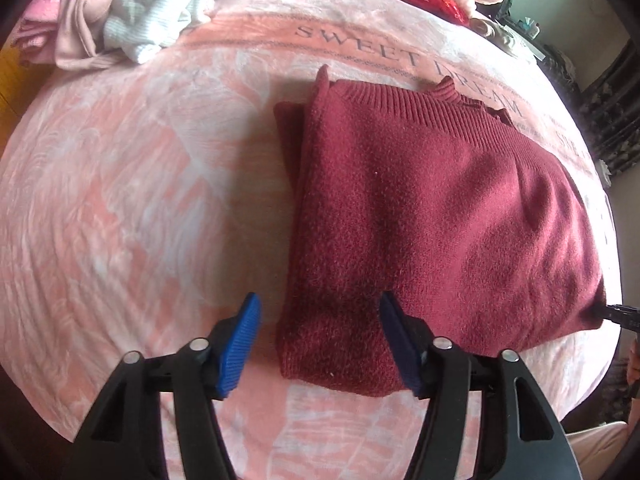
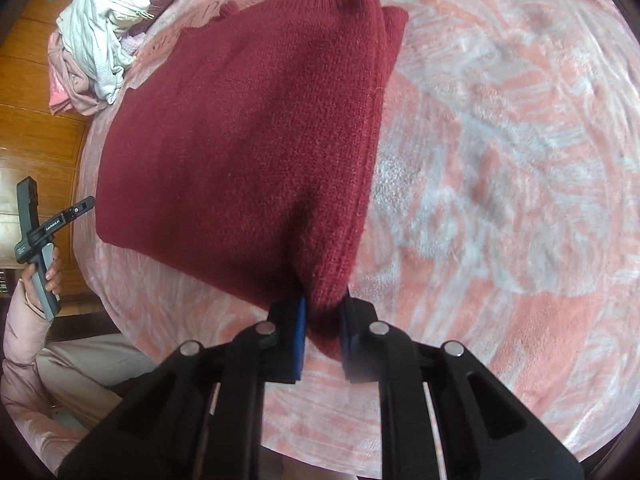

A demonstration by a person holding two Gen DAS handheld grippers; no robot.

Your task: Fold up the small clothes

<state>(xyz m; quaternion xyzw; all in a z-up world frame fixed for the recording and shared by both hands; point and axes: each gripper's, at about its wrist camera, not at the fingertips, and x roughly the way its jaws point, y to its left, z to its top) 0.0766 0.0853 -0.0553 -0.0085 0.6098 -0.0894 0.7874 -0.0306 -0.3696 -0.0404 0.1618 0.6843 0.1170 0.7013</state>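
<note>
Folding in progress on a pink blanket (image 1: 120, 200): at far left, a heap of unfolded clothes (image 1: 132, 20) waiting near the edge. Left gripper (image 1: 320, 340) hovering with blue pads spread wide over the near left corner of the maroon sweater (image 1: 440, 208), nothing pinched. Sweater lying flat in a stacked rectangle, ribbed hem at the far end. Right gripper (image 2: 323, 342) clamped on the near right corner, knit bunched between the pads. Best practice here, by judgement: close the left pair on its corner, lift both evenly, keep the edge taut, carry it across without dragging lower layers.
</note>
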